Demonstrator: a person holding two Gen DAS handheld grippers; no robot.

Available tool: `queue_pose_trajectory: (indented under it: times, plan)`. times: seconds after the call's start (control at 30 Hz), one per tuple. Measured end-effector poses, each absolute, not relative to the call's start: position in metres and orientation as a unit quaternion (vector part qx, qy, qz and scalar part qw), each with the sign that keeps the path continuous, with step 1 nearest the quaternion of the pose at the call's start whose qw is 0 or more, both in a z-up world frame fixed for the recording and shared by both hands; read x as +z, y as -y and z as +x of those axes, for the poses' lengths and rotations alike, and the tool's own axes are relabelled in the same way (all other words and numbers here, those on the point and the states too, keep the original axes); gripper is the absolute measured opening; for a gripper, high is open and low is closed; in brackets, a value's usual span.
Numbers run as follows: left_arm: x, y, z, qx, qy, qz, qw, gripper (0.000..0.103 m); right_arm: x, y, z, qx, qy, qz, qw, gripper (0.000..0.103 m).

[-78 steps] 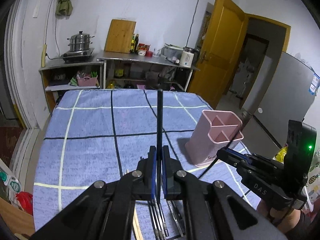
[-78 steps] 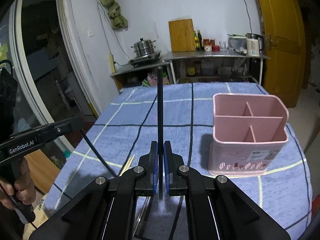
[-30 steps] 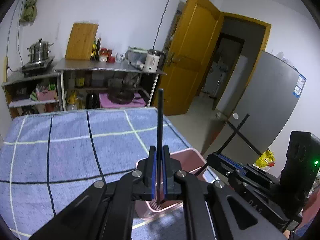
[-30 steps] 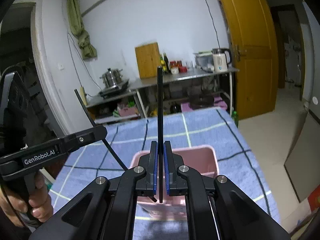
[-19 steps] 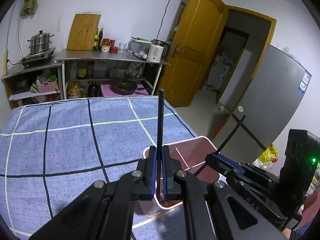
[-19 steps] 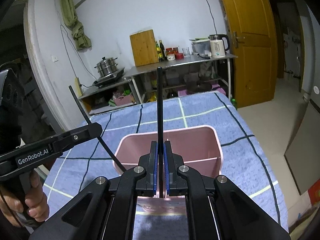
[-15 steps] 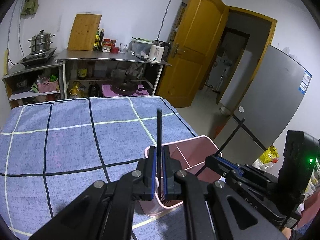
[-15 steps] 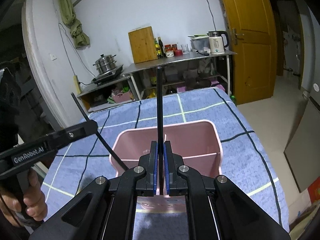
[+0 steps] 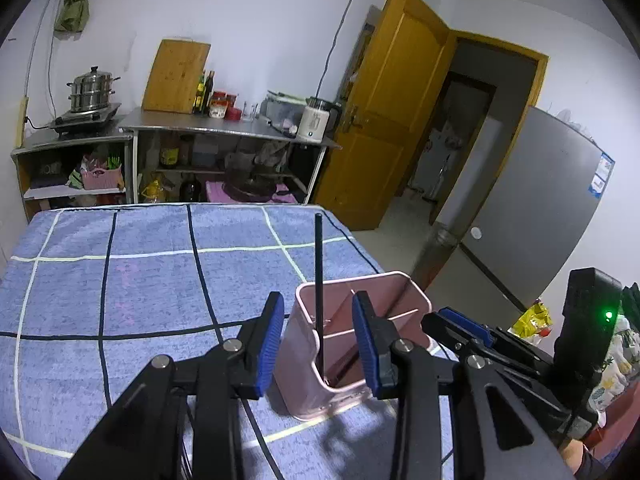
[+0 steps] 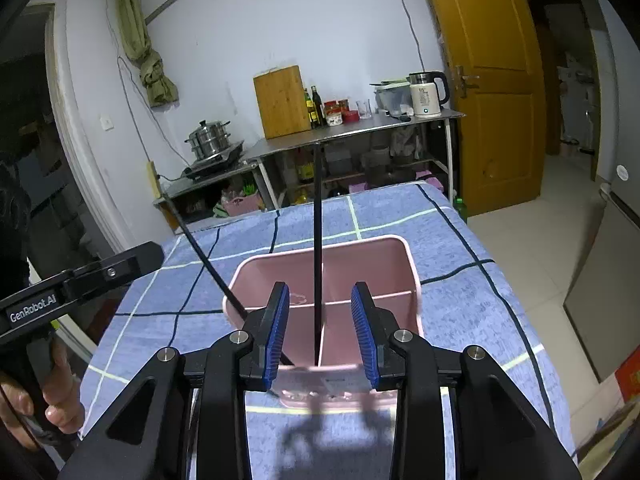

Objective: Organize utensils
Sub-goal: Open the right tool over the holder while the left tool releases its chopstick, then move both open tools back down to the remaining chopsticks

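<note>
A pink divided utensil holder [image 9: 404,280] [image 10: 412,264] stands on the blue checked tablecloth. My left gripper [image 9: 319,338] is open just in front of the holder. A black utensil handle [image 9: 318,264] stands free in the holder between its pads. My right gripper [image 10: 320,328] is open at the holder's near rim. A second black handle [image 10: 317,220] stands upright between its pads, lower end inside the holder. The first handle leans left in the right wrist view [image 10: 204,256]. Each gripper shows in the other's view: right [image 9: 468,328], left [image 10: 120,266].
The blue checked tablecloth [image 9: 140,280] covers the table. A steel counter [image 9: 224,126] with pot, cutting board, bottles and kettle stands behind. A yellow door [image 9: 384,120] and a grey fridge [image 9: 536,208] are at the right. The table's right edge [image 10: 516,320] lies close to the holder.
Both grippers have opened and let go of their black utensils, which now stand in the pink holder. Before, each was shut on a handle and lowering it over the holder.
</note>
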State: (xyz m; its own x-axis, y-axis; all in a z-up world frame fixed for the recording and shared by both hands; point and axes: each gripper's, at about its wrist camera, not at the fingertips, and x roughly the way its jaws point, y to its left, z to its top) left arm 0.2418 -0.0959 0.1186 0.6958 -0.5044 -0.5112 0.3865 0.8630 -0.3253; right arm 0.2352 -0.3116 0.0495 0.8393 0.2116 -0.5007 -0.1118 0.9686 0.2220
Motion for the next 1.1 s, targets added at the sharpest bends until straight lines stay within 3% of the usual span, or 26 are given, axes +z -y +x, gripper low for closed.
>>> queue_pose_trajectory:
  times: [0.6, 1.1]
  plan:
    - [0.109, 0.031, 0.145, -0.187, -0.239, -0.100, 0.948, 0.037, 0.062, 0.273, 0.153, 0.120, -0.219, 0.053, 0.967, 0.033]
    - [0.057, -0.007, 0.122, -0.136, -0.300, -0.097, 0.939, 0.037, 0.017, 0.233, 0.138, 0.158, -0.280, 0.030, 0.946, 0.033]
